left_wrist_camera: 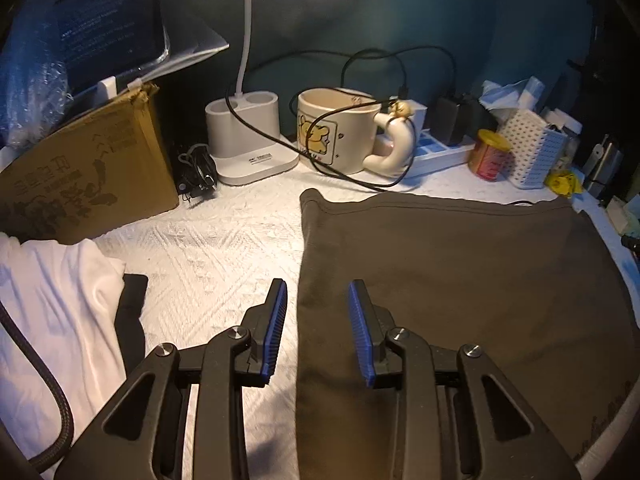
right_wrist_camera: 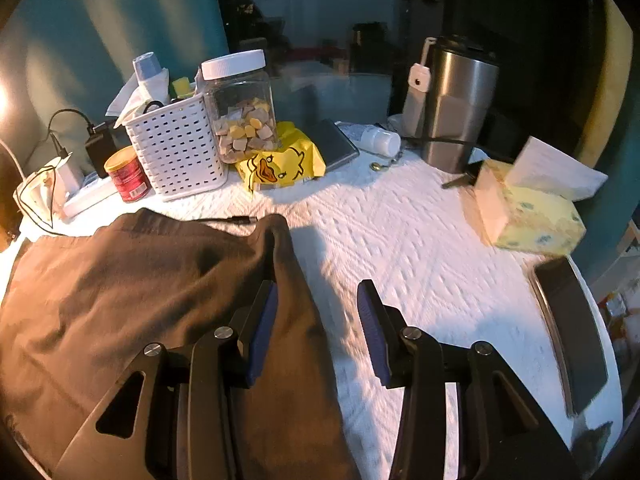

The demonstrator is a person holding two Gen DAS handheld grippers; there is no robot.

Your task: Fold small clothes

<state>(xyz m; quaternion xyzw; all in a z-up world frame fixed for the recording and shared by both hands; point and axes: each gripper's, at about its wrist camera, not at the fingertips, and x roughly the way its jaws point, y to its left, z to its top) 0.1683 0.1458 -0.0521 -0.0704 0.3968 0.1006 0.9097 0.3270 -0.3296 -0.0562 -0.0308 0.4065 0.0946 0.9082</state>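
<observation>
Brown garment (left_wrist_camera: 460,280) lying spread on white textured cloth (left_wrist_camera: 208,248), mostly flat w/ hemmed far edge; in right wrist view same garment (right_wrist_camera: 140,280) rumpling near its right edge, one corner humping up.

Left gripper (left_wrist_camera: 318,334) hovering over garment's left edge, jaws wide apart, gripping nothing; left blue pad over white cloth, right pad over brown fabric.

Right gripper (right_wrist_camera: 316,332) straddling garment's right edge, jaws also wide open, nothing clamped; left finger over fabric, right finger over bare cloth. Contact w/ fabric: can't tell.

White garment (left_wrist_camera: 52,300) bunching at left, w/ black item (left_wrist_camera: 130,320) poking out beside it, well apart from brown one.

Sitting along back: cardboard box (left_wrist_camera: 88,172), white lamp base (left_wrist_camera: 248,140), bear mug (left_wrist_camera: 340,132) w/ black cable (left_wrist_camera: 280,140) draping across it, red-yellow can (left_wrist_camera: 490,156), white perforated basket (left_wrist_camera: 532,152).

Right side showing: clear jar (right_wrist_camera: 242,108) w/ white lid, yellow duck pack (right_wrist_camera: 280,164), steel tumbler (right_wrist_camera: 452,108), tissue box (right_wrist_camera: 528,216), phone (right_wrist_camera: 572,328) lying near table edge.
</observation>
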